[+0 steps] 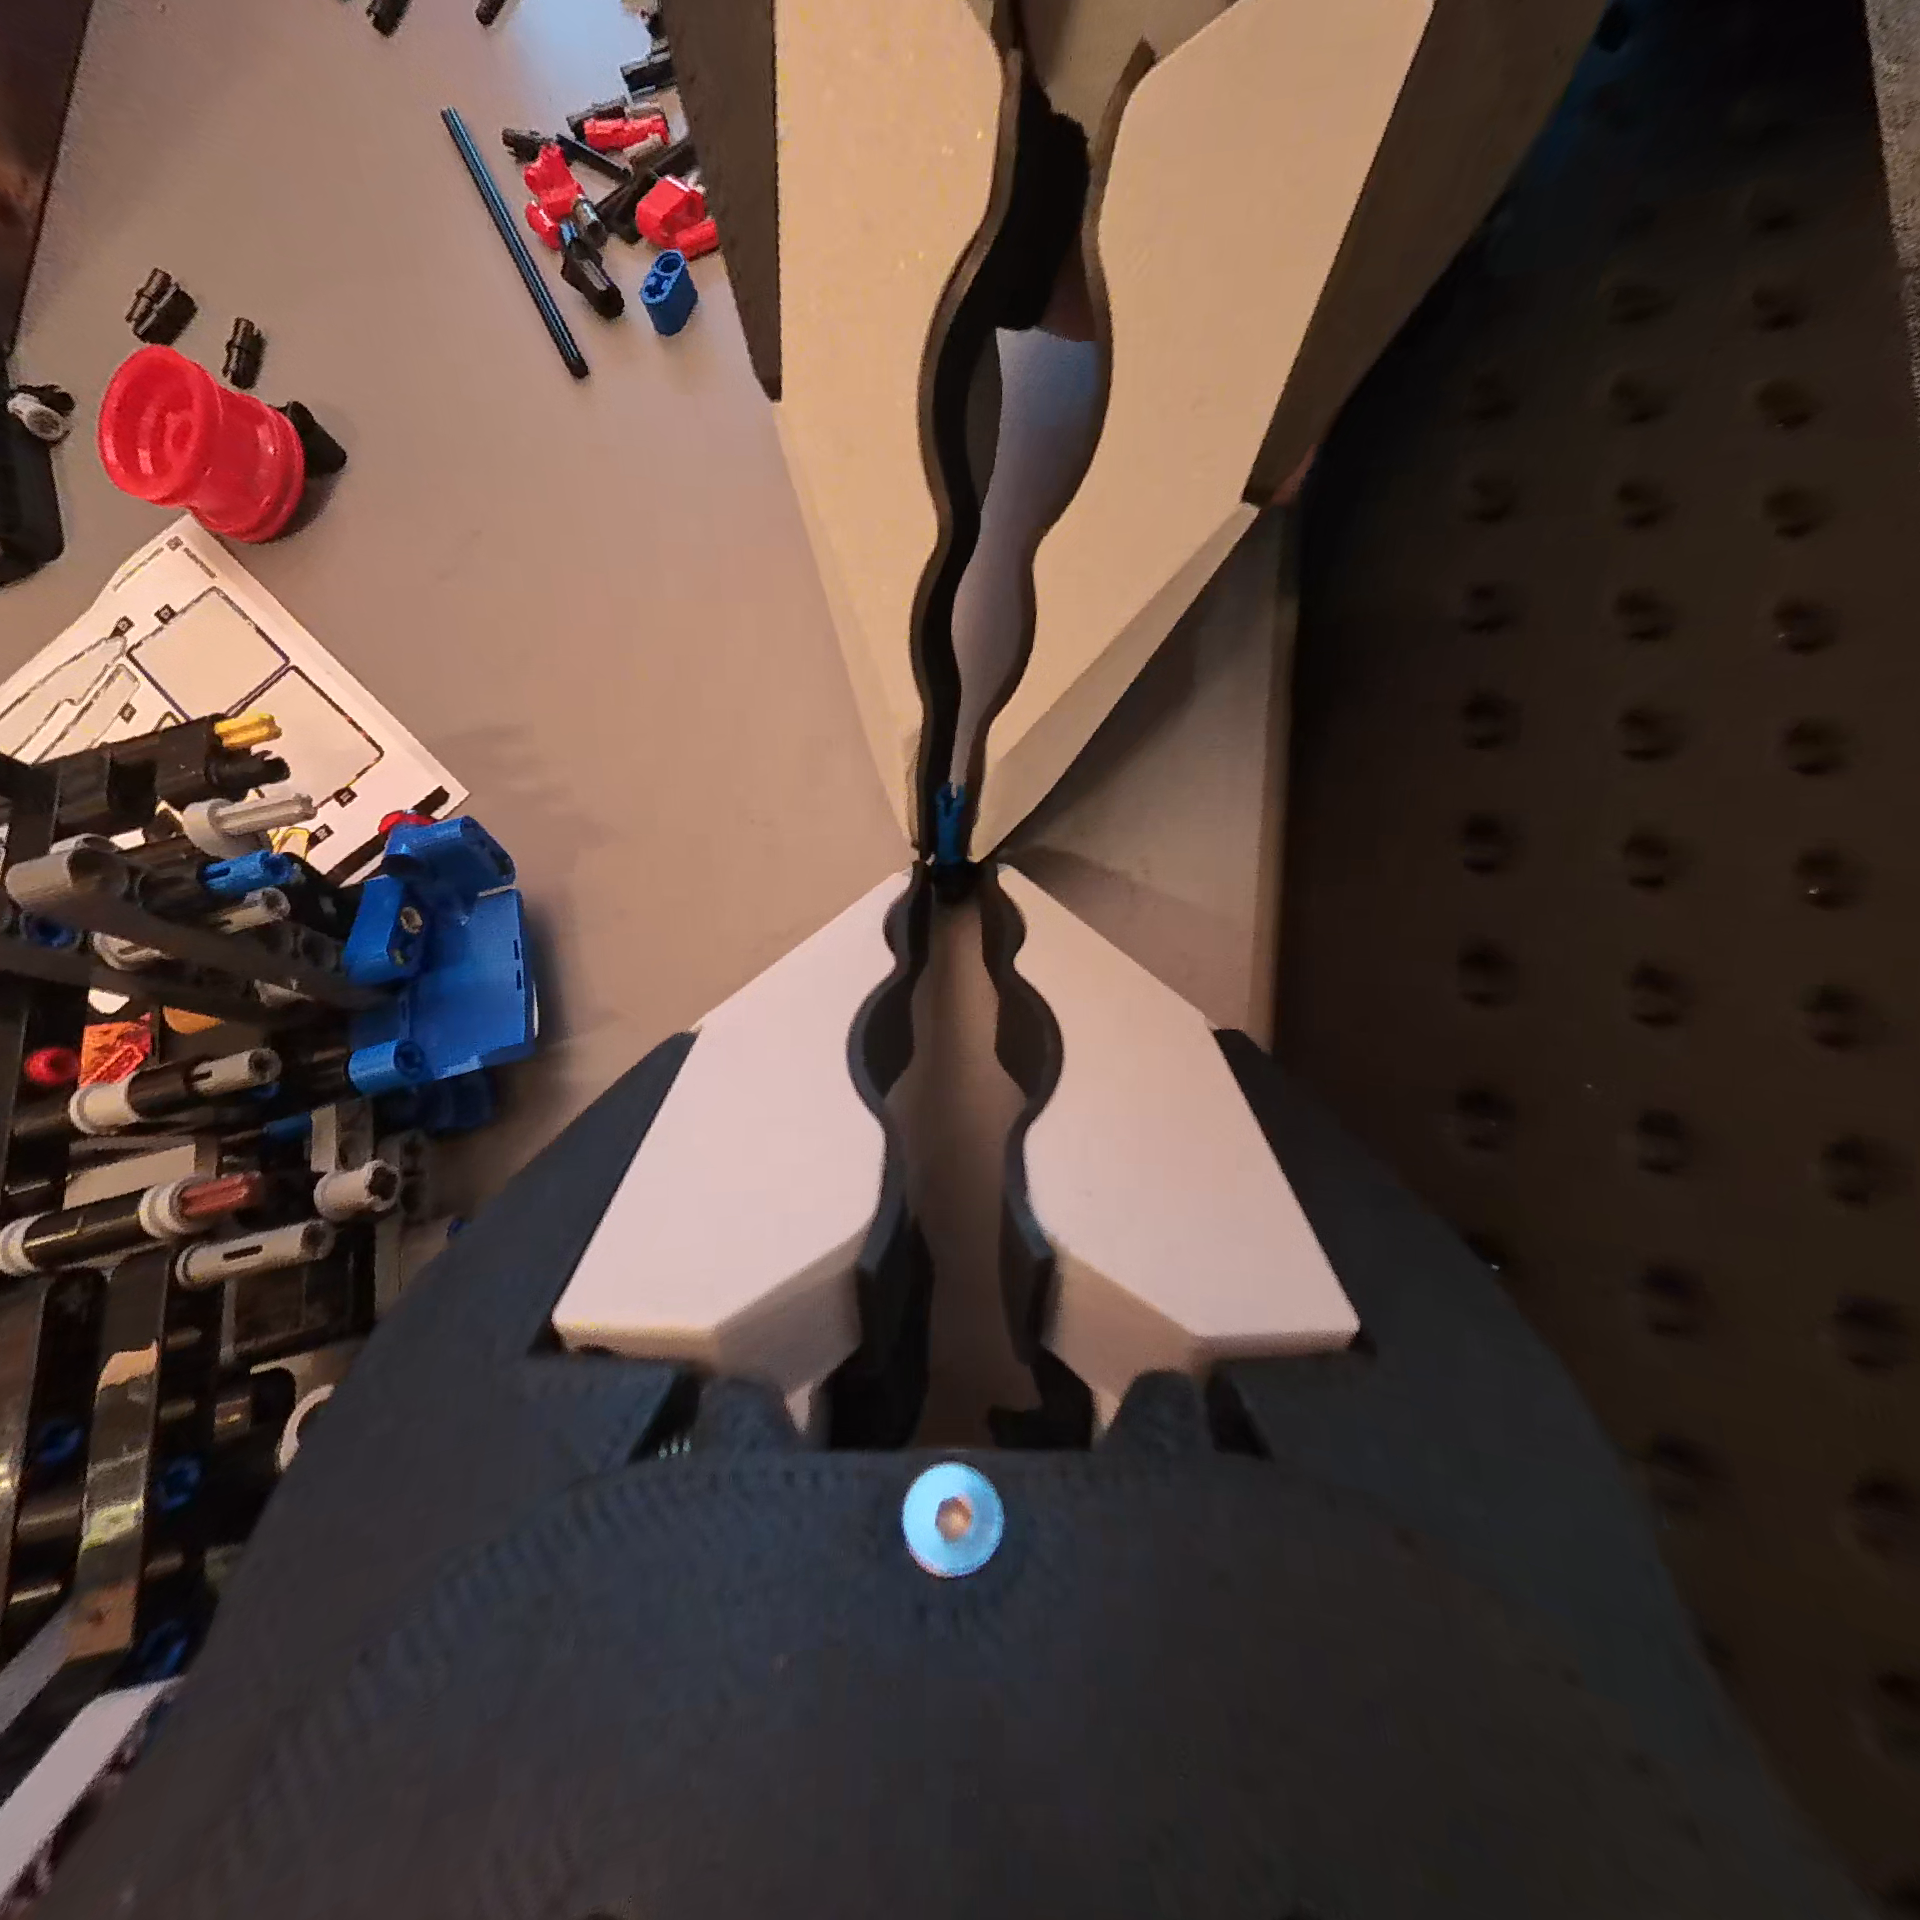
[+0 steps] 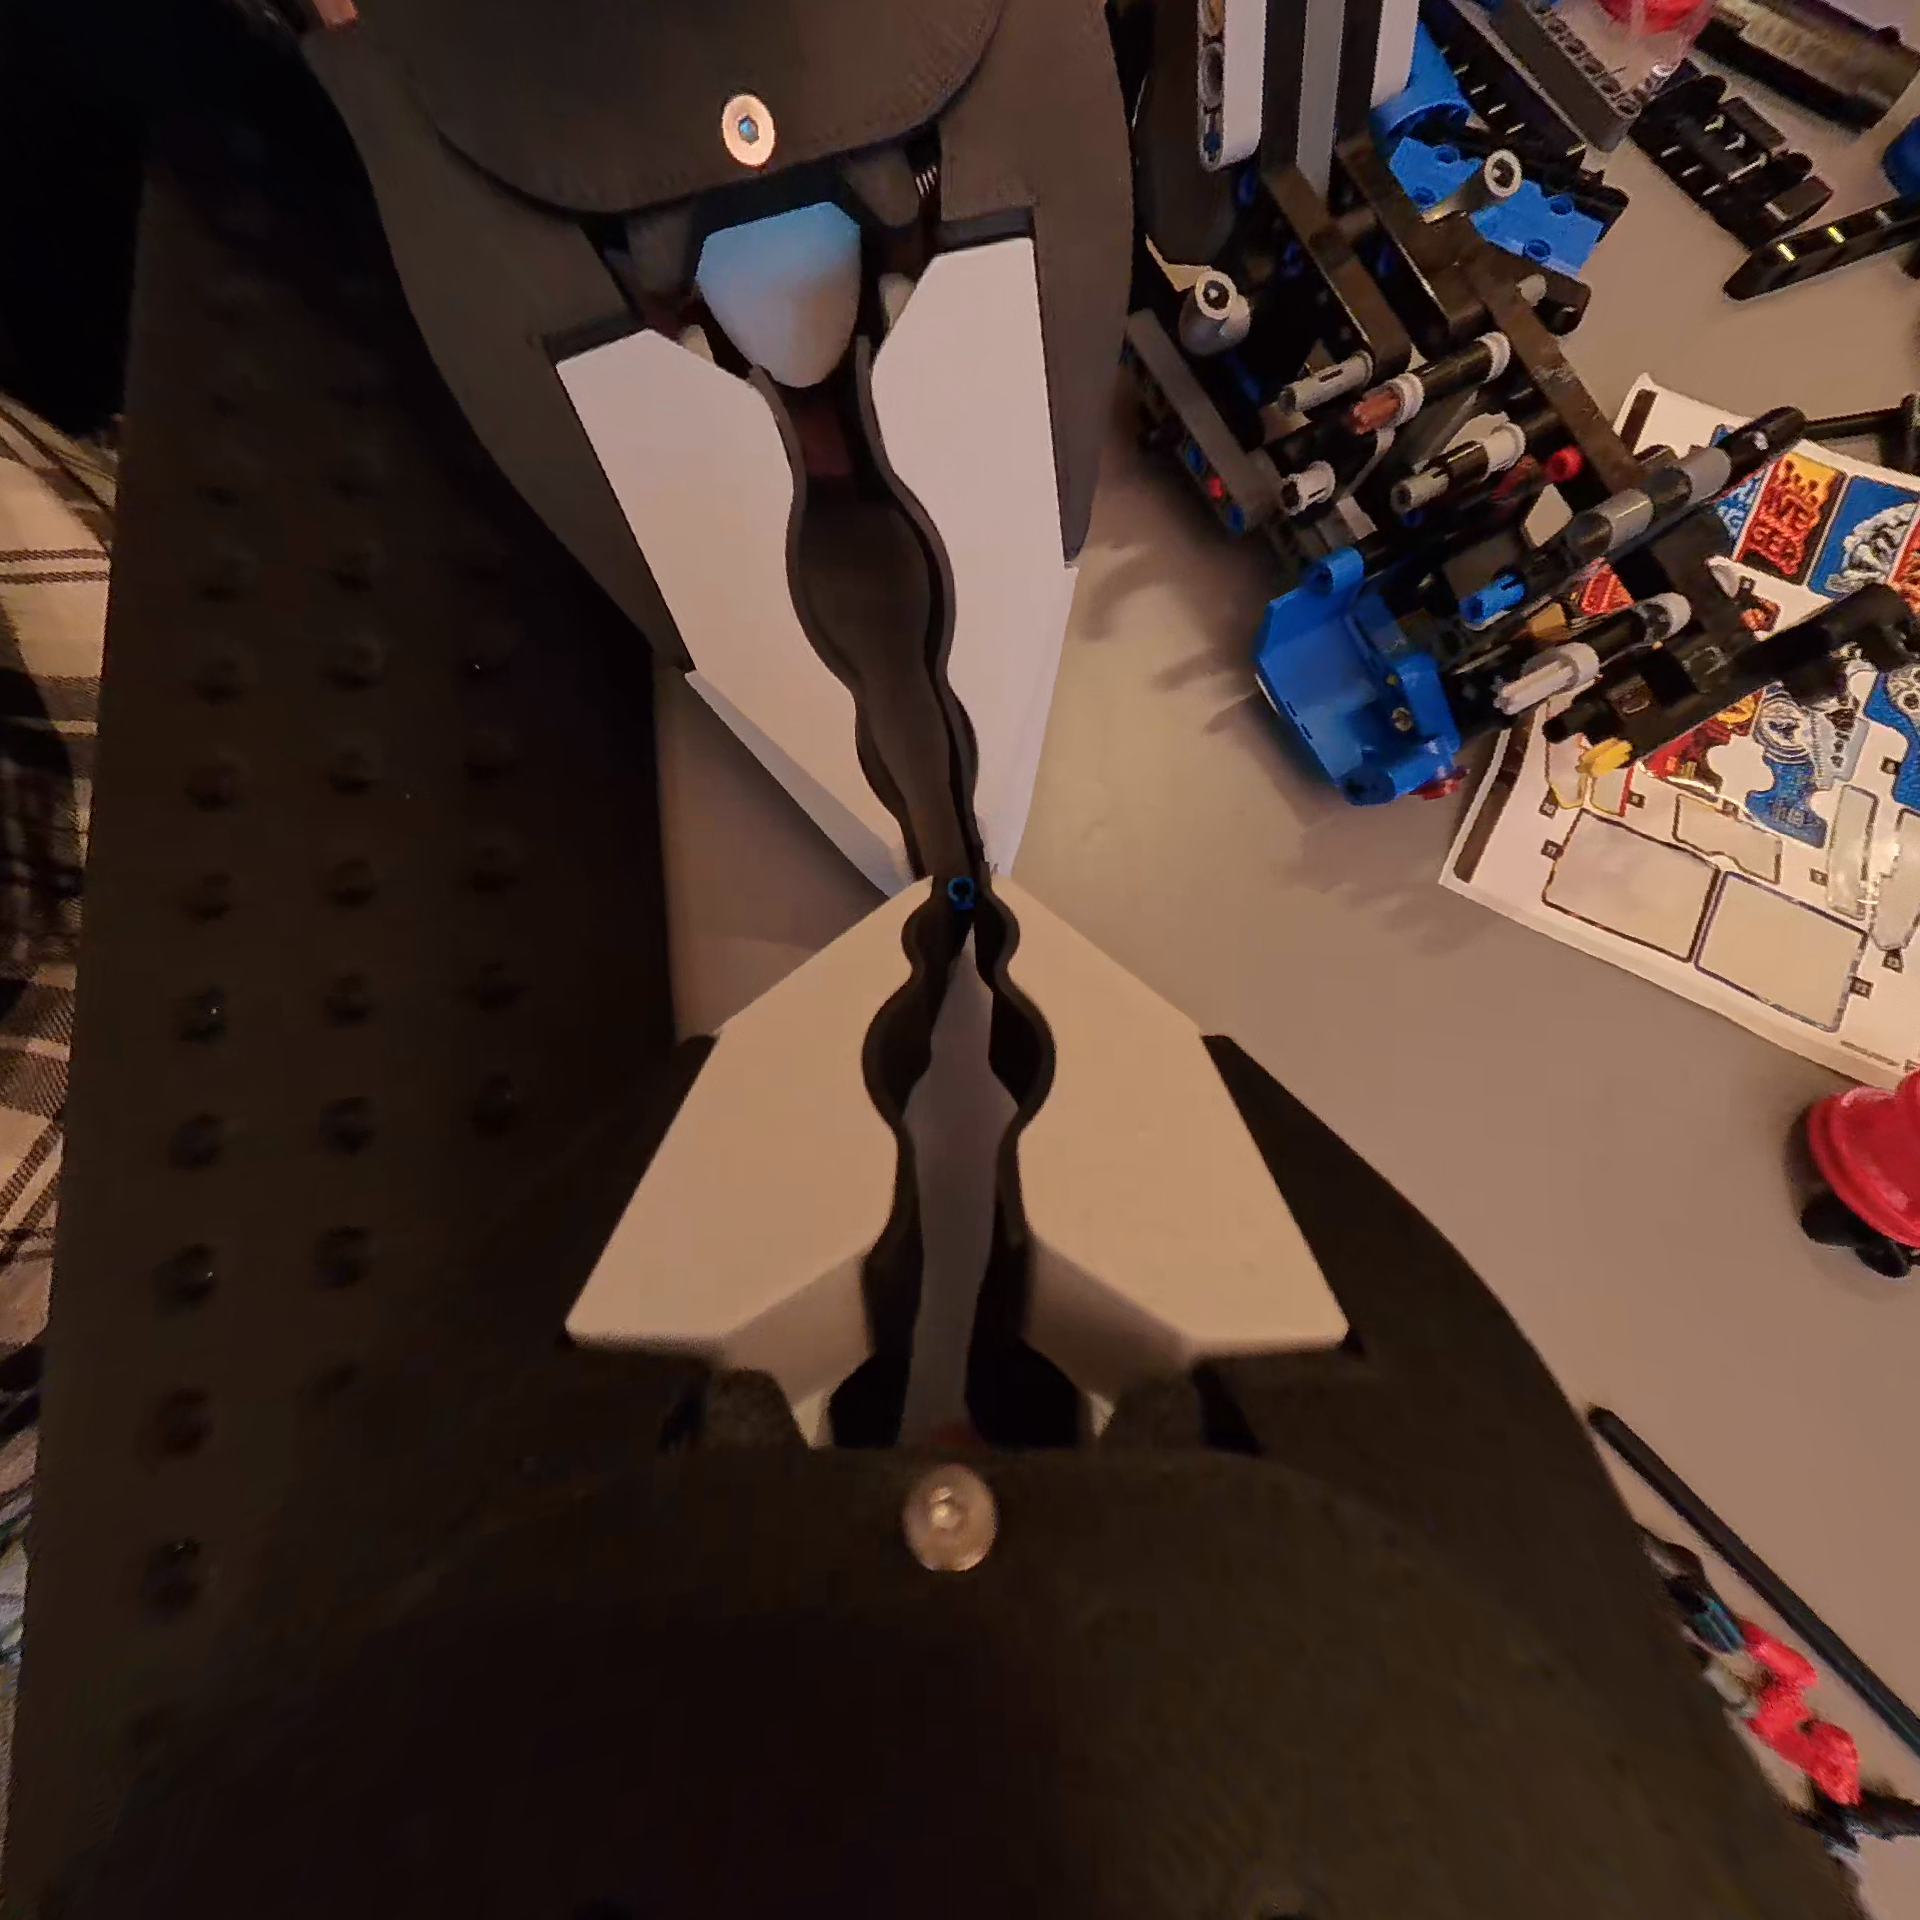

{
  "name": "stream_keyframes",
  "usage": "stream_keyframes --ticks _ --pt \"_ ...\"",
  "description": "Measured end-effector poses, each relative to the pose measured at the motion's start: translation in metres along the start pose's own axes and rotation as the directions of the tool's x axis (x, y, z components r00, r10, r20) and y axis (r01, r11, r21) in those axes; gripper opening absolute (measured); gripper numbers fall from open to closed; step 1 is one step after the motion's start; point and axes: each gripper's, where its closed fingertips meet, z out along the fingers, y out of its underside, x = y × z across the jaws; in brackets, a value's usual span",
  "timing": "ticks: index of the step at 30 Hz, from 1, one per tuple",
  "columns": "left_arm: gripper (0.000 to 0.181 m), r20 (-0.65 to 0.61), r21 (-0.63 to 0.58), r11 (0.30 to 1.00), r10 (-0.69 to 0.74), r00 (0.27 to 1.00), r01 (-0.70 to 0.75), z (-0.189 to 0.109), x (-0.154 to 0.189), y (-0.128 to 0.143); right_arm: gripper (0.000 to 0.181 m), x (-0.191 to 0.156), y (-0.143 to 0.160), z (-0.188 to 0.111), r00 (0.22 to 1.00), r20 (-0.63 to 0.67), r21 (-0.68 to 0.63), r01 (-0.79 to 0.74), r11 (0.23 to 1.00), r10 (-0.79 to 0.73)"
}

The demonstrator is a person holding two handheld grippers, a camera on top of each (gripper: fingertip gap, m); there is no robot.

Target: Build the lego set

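Observation:
My two grippers meet tip to tip above the grey table [image 1: 582, 540]. My left gripper [image 1: 951, 881] comes up from the bottom of the left wrist view, its jaws closed on a small black piece [image 1: 951, 885]. My right gripper [image 2: 961, 899] is shut on a small blue pin [image 2: 961, 891], which shows end-on at its tips. In the left wrist view the blue pin [image 1: 950, 814] sits between the far gripper's fingers, touching the black piece. The partly built black and blue model [image 1: 260, 987] stands to the left, and also shows in the right wrist view [image 2: 1455, 520].
A sticker sheet [image 2: 1714, 883] lies under the model's end. A red wheel hub [image 1: 197, 447] stands on the table. Loose red, black and blue pieces [image 1: 613, 197] and a long black axle [image 1: 514, 244] lie farther off. A black studded mat [image 1: 1662, 831] borders the table. The tips of both grippers are at nearly the same place.

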Motion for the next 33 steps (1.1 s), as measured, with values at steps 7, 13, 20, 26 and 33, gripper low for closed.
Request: stream_keyframes --ticks 7,13,20,26,33 --pt "0.007 -0.003 0.003 1.000 0.021 1.000 -0.021 -0.0009 0.0006 0.0000 0.001 -0.0008 0.0014 -0.0010 0.998 -0.004 -0.074 0.068 0.995 -0.068" --pt "0.007 -0.003 0.005 0.999 0.035 0.999 -0.035 -0.0009 0.0011 -0.0002 0.001 -0.0017 0.0027 -0.0020 0.991 -0.016 -0.121 0.130 0.984 -0.133" --pt "0.007 -0.006 0.007 0.999 0.043 0.999 -0.043 -0.0005 0.0022 -0.0007 0.001 -0.0025 0.0032 -0.0032 0.992 -0.018 -0.095 0.125 0.988 -0.127" --pt "0.007 -0.007 0.008 0.999 0.053 0.999 -0.053 0.0008 0.0031 -0.0019 0.001 -0.0032 0.0043 -0.0041 0.991 -0.023 -0.120 0.130 0.984 -0.134" --pt "0.006 -0.004 0.008 0.998 0.057 0.998 -0.057 0.0019 0.0032 -0.0026 0.002 -0.0039 0.0053 -0.0041 0.974 -0.022 -0.197 0.218 0.956 -0.227"
